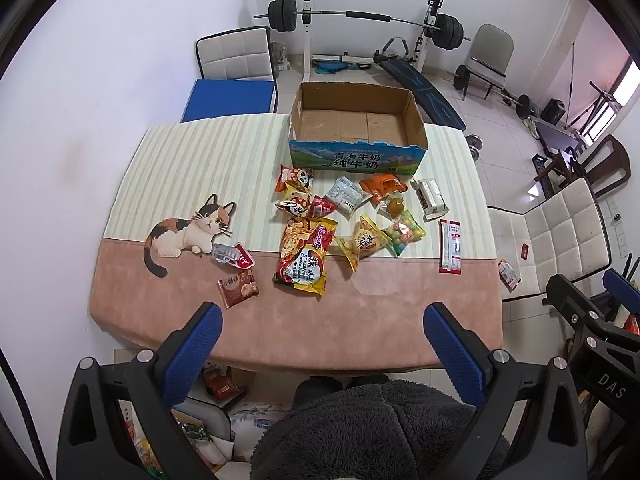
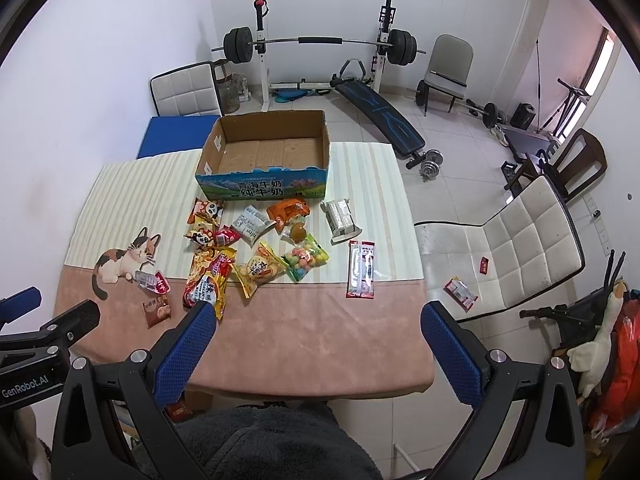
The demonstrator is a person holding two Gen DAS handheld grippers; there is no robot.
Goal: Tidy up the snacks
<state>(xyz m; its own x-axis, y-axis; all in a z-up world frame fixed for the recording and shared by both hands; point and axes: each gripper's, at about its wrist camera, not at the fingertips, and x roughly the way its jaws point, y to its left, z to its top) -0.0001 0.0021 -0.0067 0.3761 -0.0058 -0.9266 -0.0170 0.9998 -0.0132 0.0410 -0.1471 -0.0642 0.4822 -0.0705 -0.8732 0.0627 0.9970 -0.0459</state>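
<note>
An empty open cardboard box (image 1: pixel 356 120) (image 2: pixel 266 148) stands at the table's far side. Several snack packets lie in front of it: a large yellow-red noodle bag (image 1: pixel 306 256) (image 2: pixel 208 280), a candy bag (image 1: pixel 404 232) (image 2: pixel 306 258), a long red-white packet (image 1: pixel 450 246) (image 2: pixel 361 270), a brown biscuit packet (image 1: pixel 238 286) (image 2: pixel 157 311) and a white box (image 1: pixel 430 198) (image 2: pixel 340 216). My left gripper (image 1: pixel 322 316) is open and empty above the table's near edge. My right gripper (image 2: pixel 318 318) is open and empty beside it, also at the near edge.
The table (image 1: pixel 360 328) wears a striped and pink cloth with a cat print (image 1: pixel 188 232). A white chair (image 2: pixel 516 248) stands at the right with a packet (image 2: pixel 460 292) on its seat. Weight bench and barbell (image 2: pixel 320 42) stand behind.
</note>
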